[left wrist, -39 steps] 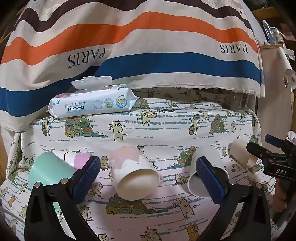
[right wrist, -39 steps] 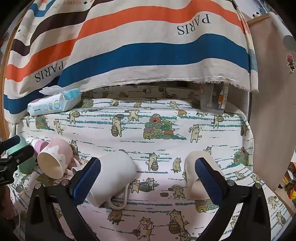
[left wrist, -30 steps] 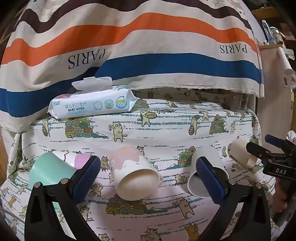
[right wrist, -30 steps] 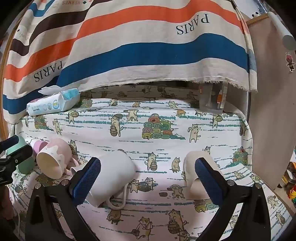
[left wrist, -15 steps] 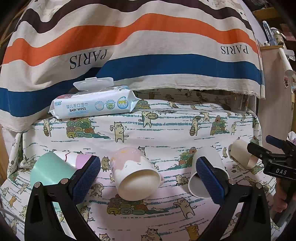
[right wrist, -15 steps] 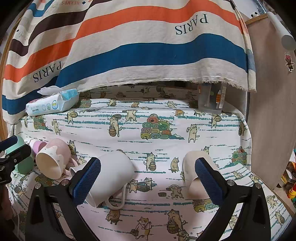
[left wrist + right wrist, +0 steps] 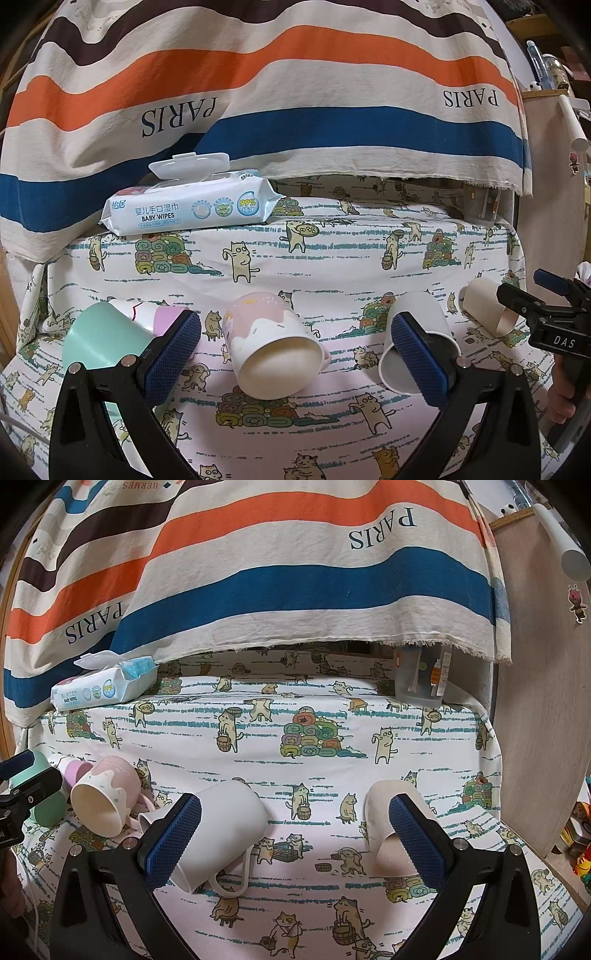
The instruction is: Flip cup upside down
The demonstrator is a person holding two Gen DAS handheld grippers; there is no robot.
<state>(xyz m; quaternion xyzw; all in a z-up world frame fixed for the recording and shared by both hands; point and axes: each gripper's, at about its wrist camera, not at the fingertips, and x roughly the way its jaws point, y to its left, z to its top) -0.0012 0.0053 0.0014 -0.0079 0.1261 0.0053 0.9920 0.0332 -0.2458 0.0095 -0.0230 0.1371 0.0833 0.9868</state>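
The pink cup (image 7: pixel 275 350) lies on its side mid-frame, mouth toward the open, empty left tongs (image 7: pixel 295 363); the right tongs (image 7: pixel 295 843) are open too.

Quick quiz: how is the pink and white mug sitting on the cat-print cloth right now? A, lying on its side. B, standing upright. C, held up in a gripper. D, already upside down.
A: the pink and white mug lies tipped on the cloth, its open mouth toward the camera, with nothing gripping it.
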